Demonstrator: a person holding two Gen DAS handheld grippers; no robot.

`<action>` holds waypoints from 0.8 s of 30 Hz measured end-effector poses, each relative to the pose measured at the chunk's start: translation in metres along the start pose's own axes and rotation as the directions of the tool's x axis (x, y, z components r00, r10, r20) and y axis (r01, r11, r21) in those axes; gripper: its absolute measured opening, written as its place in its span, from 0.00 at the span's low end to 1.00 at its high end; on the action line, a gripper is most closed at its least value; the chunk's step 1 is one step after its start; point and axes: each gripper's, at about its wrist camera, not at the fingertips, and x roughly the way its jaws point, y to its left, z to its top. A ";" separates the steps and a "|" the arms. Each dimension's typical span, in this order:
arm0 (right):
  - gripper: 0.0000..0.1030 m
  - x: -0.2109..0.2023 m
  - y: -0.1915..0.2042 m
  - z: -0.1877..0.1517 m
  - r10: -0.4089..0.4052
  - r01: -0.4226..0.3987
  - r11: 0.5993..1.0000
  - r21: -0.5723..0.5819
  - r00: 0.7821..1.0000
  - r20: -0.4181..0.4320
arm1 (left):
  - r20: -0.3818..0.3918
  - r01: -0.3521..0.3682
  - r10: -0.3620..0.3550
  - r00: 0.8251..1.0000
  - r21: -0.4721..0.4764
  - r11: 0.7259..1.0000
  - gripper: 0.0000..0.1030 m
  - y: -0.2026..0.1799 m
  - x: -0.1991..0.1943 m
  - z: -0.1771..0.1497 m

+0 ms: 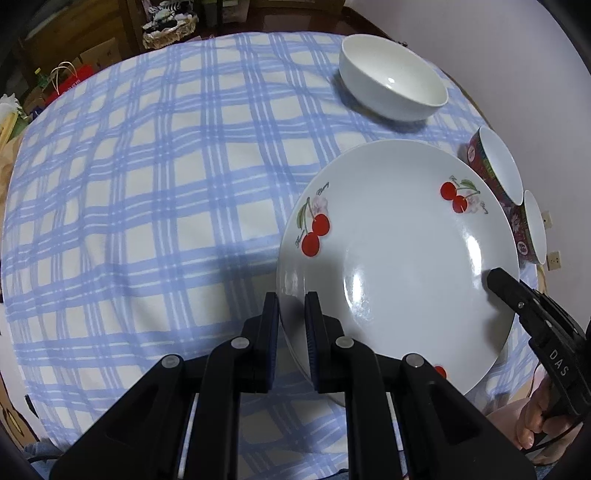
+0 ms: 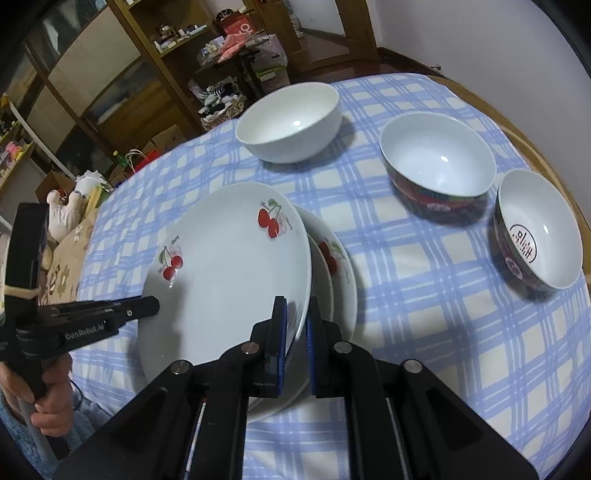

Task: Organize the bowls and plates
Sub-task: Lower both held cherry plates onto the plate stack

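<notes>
A white cherry plate (image 1: 406, 251) (image 2: 229, 273) is held by both grippers. My left gripper (image 1: 291, 306) is shut on its left rim; it shows at the left in the right wrist view (image 2: 147, 306). My right gripper (image 2: 297, 314) is shut on its right rim; it shows at the right in the left wrist view (image 1: 496, 278). The held plate sits tilted over a second cherry plate (image 2: 340, 266) that lies on the table. A plain white bowl (image 1: 391, 77) (image 2: 290, 122) stands beyond. Two dark patterned bowls (image 2: 437, 166) (image 2: 537, 229) stand to the right.
The round table carries a blue checked cloth (image 1: 166, 184) (image 2: 424, 314). Wooden shelves (image 2: 110, 74) and a basket (image 1: 170, 31) stand beyond the far edge. The wall is close on the right.
</notes>
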 end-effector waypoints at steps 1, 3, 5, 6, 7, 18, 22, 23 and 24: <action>0.10 0.003 -0.001 -0.002 -0.007 0.007 1.000 0.000 1.000 -0.002 | 0.000 0.001 -0.001 1.000 0.001 1.000 0.13 0.000 0.002 0.000; 0.09 0.007 -0.002 -0.005 -0.028 0.028 1.000 -0.006 1.000 0.004 | -0.008 0.006 -0.006 1.000 0.005 1.000 0.13 -0.001 0.007 0.001; 0.09 0.006 -0.005 -0.007 -0.030 0.030 1.000 0.005 0.999 0.024 | -0.016 0.016 -0.016 1.000 0.010 1.000 0.13 -0.004 0.011 0.001; 0.09 0.004 -0.008 -0.007 -0.031 0.030 0.999 0.016 0.999 0.035 | -0.023 0.017 -0.017 1.000 0.019 1.000 0.13 -0.006 0.013 0.001; 0.09 0.003 -0.011 -0.008 -0.035 0.034 0.999 0.028 0.998 0.044 | -0.026 0.012 -0.011 1.000 0.024 1.000 0.13 -0.006 0.015 -0.001; 0.09 -0.003 -0.019 -0.012 -0.025 0.022 0.999 0.041 0.997 0.076 | -0.035 -0.022 0.024 0.999 0.061 0.998 0.15 -0.019 0.023 -0.008; 0.09 -0.003 -0.018 -0.015 -0.031 0.027 0.999 0.039 0.996 0.085 | -0.033 -0.016 0.018 0.999 0.049 0.999 0.16 -0.017 0.025 -0.006; 0.09 -0.003 -0.018 -0.015 -0.031 0.028 0.999 0.042 0.996 0.088 | -0.031 -0.017 0.018 0.999 0.046 0.999 0.16 -0.017 0.025 -0.006; 0.09 -0.003 -0.019 -0.015 -0.032 0.027 0.998 0.049 0.996 0.088 | -0.030 -0.016 0.017 0.999 0.045 0.999 0.16 -0.016 0.025 -0.007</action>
